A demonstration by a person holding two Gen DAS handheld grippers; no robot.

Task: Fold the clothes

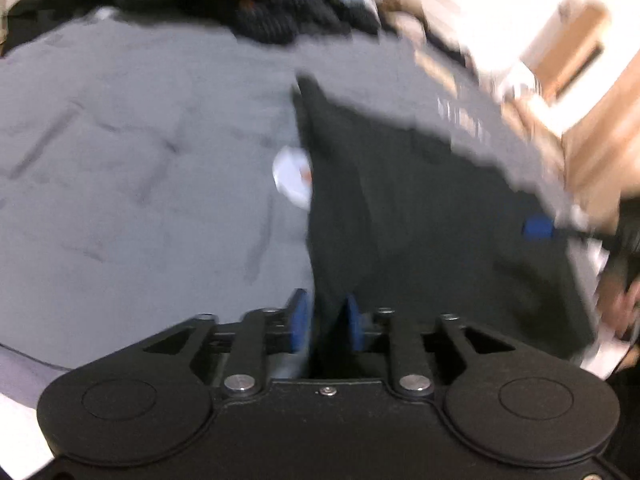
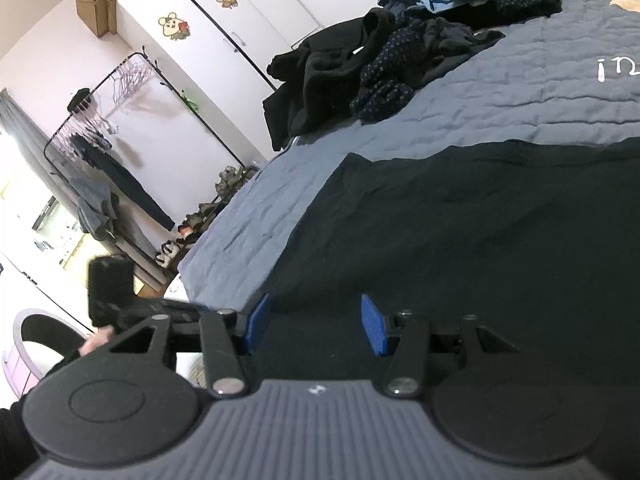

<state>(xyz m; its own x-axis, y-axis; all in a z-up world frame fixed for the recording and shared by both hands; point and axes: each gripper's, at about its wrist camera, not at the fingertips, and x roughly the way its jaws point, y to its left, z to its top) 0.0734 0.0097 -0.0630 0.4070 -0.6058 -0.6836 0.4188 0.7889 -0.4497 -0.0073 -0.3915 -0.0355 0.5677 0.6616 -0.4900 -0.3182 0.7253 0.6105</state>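
Observation:
A dark, near-black garment lies spread flat on a grey-blue quilted bedspread. In the blurred left wrist view the same garment runs up from my left gripper. A fold of its edge sits between the two close-set blue pads, so the gripper is shut on the cloth. My right gripper hovers low over the garment's near edge, open, with its blue pads wide apart and nothing between them. One blue pad of the right gripper shows at the garment's far right side.
A pile of unfolded dark and blue clothes covers the far end of the bed. Beyond the bed stand white wardrobes and a clothes rack. The bedspread carries a white round patch. A cardboard box sits at upper right.

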